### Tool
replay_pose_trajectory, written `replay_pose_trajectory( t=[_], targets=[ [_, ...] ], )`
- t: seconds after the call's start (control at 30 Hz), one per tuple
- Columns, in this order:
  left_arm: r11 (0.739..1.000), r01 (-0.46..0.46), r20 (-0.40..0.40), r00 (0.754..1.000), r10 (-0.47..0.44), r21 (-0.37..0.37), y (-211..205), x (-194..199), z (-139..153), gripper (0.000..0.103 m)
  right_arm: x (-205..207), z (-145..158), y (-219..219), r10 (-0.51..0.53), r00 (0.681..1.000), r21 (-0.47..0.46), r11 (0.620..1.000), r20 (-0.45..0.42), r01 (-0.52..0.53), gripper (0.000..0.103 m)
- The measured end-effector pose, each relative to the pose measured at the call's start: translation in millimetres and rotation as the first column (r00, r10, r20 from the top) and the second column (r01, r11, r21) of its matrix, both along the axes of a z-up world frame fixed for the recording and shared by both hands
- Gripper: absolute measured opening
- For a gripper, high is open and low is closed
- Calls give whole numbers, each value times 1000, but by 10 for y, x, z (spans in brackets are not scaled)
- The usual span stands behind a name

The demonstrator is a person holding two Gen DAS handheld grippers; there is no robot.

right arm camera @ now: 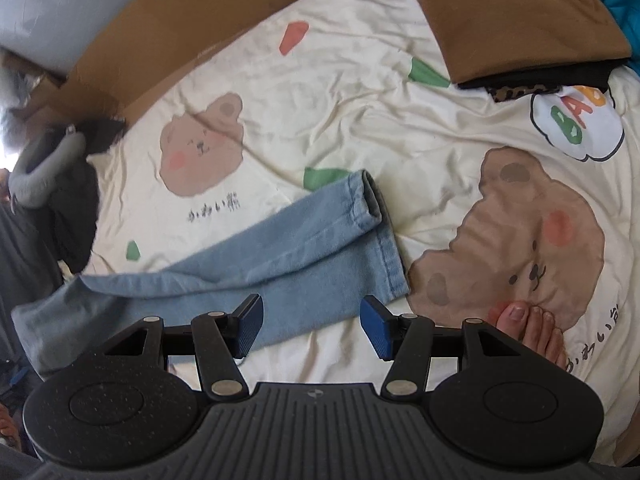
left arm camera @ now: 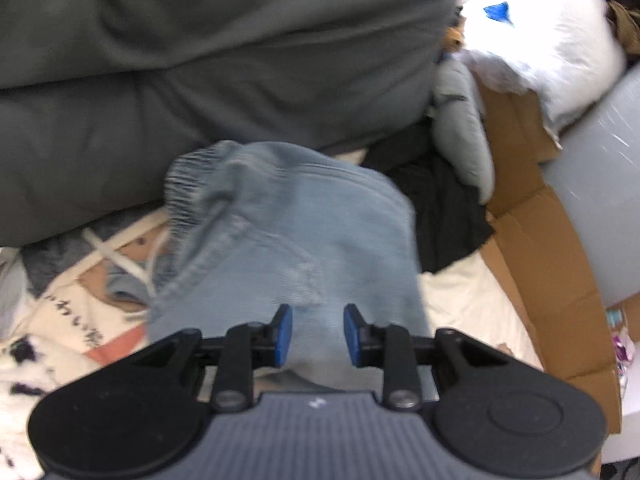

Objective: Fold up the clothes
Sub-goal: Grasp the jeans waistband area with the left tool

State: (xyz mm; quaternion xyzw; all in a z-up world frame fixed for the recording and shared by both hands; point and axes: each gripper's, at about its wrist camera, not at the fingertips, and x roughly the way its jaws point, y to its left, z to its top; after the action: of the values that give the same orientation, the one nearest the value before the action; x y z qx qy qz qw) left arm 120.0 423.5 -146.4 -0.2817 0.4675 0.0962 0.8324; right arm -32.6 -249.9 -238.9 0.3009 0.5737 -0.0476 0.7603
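- On the cream bear-print sheet (right arm camera: 360,80) lie the light blue jeans (right arm camera: 288,248), legs folded one over the other, hems pointing toward a brown folded garment (right arm camera: 520,20).
- Across the left wrist view, the waistband end of the jeans (left arm camera: 288,232) sits bunched below a big grey cushion (left arm camera: 200,60), beside cardboard (left arm camera: 540,220).
- Left claw (left arm camera: 318,336): partly open, blue pads on either side of the denim, no clear pinch.
- Right claw (right arm camera: 312,332): open wide, empty; its left pad lies over the jeans' edge; toes (right arm camera: 528,324) nearby.
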Motion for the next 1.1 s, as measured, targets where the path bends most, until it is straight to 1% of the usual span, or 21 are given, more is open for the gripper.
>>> replay_pose_trajectory(
  t=[0.07,0.1,0.17,0.23,0.3,0.37,0.4,0.43,0.5,0.63,0.7,0.93,1.1],
  targets=[
    [1000,-22,-12,1000,22,0,118,-45,-57,30,-8,-41,25,7,1000,-8,1000,-13,-7,61],
    [1000,-29,-15,999,29,2,164,-76,-79,34,-11,-58,37,10,1000,-13,1000,-19,-11,61],
    [999,-44,-20,999,44,11,252,-128,-123,43,-17,-88,55,17,999,-21,1000,-30,-18,61],
    [997,-70,-27,997,70,23,338,-172,-184,60,-23,-106,70,24,999,-27,999,-36,-25,61],
    [994,-105,-42,994,105,21,422,-213,-287,67,-30,-120,84,30,999,-33,999,-41,-32,61],
    [989,-144,-63,988,142,-22,488,-266,-431,67,-35,-131,102,41,998,-40,998,-47,-42,61],
    [986,-164,-74,984,160,-44,520,-293,-503,69,-38,-135,111,46,998,-44,998,-50,-48,61],
    [981,-182,-87,980,176,-69,540,-320,-583,74,-42,-139,118,51,997,-47,997,-53,-53,61],
    [968,-226,-104,971,214,-113,574,-392,-742,80,-51,-146,132,61,996,-53,997,-60,-64,61],
    [929,-316,-94,948,303,-192,623,-539,-1011,84,-70,-143,167,88,994,-72,993,-71,-93,61],
    [911,-350,-93,937,338,-220,639,-601,-1131,85,-76,-129,193,110,991,-90,989,-73,-116,61],
    [857,-434,-111,901,420,-278,742,-751,-1473,89,-83,-151,278,147,986,-113,981,-85,-156,61],
    [827,-455,-107,888,446,-330,762,-733,-1595,89,-71,-204,374,171,981,-108,978,-97,-181,61]
  ],
)
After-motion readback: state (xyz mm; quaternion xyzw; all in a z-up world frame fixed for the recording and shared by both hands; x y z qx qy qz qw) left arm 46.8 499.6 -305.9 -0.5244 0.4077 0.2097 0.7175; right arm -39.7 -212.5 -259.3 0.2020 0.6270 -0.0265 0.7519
